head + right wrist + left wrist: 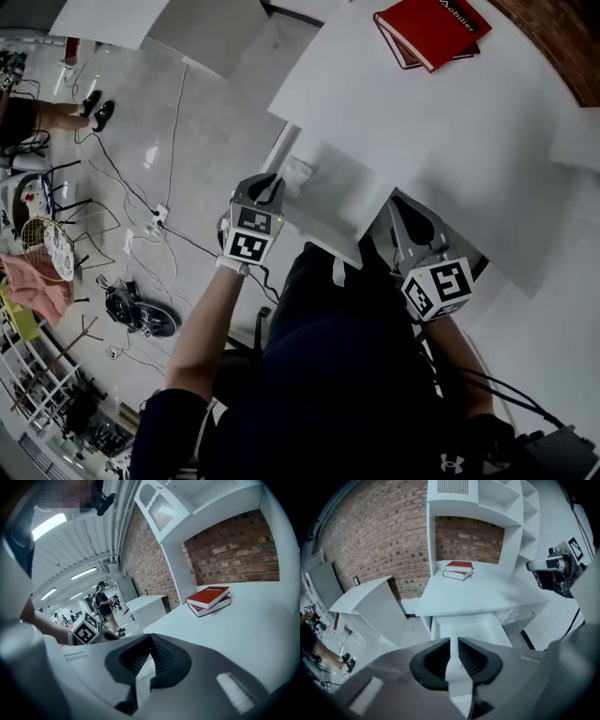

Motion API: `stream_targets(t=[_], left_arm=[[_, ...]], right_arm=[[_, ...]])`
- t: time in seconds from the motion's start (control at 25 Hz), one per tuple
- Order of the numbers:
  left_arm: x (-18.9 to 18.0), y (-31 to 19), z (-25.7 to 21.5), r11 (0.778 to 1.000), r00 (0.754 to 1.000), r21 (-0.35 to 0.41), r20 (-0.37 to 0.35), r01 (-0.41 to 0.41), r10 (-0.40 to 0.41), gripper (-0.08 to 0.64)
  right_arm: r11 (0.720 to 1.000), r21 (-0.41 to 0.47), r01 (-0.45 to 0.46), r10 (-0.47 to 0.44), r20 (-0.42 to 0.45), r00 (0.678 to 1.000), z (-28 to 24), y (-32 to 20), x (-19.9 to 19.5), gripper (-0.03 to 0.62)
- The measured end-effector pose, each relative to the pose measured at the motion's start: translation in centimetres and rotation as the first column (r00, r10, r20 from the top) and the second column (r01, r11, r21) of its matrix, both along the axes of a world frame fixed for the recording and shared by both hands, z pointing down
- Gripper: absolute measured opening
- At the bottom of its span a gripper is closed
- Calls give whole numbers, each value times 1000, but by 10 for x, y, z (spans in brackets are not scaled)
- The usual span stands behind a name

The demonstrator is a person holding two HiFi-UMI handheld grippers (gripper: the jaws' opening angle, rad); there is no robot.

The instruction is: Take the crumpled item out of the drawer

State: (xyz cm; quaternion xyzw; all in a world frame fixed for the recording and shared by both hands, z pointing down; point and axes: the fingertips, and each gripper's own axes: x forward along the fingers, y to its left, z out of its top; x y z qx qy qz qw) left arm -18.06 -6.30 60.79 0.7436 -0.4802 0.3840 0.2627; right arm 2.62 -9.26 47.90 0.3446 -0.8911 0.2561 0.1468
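A red brick wall (379, 541) backs a white desk (487, 597) topped by a white hutch (506, 508) with open shelves. A 2nd white table (365, 604) stands near it at an angle. The floor (122, 122) is pale and glossy, with black cables (141, 202) trailing across it. Overhead glow what look like 3 strip lights (84, 576).

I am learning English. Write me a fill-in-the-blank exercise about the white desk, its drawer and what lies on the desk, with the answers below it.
1. The upper hardcover book of the stack on the white desk has a ___ cover.
2. The wall behind the desk is built of ___.
3. The white drawer under the desk top stands ___.

Missing words: red; brick; open.
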Motion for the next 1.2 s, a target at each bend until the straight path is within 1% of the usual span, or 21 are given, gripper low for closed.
stream_targets(t=[0.12, 0.2, 0.32, 0.4, 0.48, 0.56, 0.68, 0.8, 0.96, 1.08, 1.12, 1.2], left_arm=[[6, -2, 26, 994, 998, -87, -8, -60, 60, 101], [8, -1, 42, 984, 993, -140, -1, -113, 114, 107], [9, -1, 65, 954, 976, -225, 43, -197, 212, 107], [8, -2, 80, 928, 957, -279, 83, -246, 278, 107], [8, -2, 96, 898, 935, -332, 106, -287, 338, 107], [9, 1, 112, 863, 916, -393, 108, -318, 387, 109], [8, 10, 138, 796, 891, -496, 92, -347, 445, 109], [10, 16, 159, 733, 865, -571, 77, -370, 496, 109], [14, 18, 175, 671, 834, -633, 73, -385, 547, 110], [7, 21, 189, 618, 793, -682, 92, -391, 602, 117], [5, 22, 194, 603, 782, -696, 96, -389, 615, 117], [3, 26, 204, 582, 772, -717, 98, -383, 628, 117]], right_arm=[[999, -21, -43, 43, -7, 999, 6, -1, 6, 3], [997, -31, -65, 65, -5, 998, 8, -1, 8, 3], [994, -35, -100, 101, 12, 995, 10, -4, 13, 2], [990, -41, -131, 132, 20, 991, 14, -7, 19, 3], [986, -52, -160, 161, 21, 987, 19, -7, 25, 2], [981, -64, -182, 184, 19, 983, 24, -6, 30, 3], [974, -81, -209, 211, 15, 977, 29, -3, 36, 3], [968, -96, -234, 236, 10, 972, 34, 1, 40, 3], [960, -108, -260, 262, 0, 965, 33, 1, 47, 3], [955, -111, -275, 276, -9, 961, 30, 0, 50, 3], [954, -113, -279, 279, -13, 960, 29, 0, 51, 3], [952, -120, -283, 283, -20, 959, 31, 1, 54, 3]])
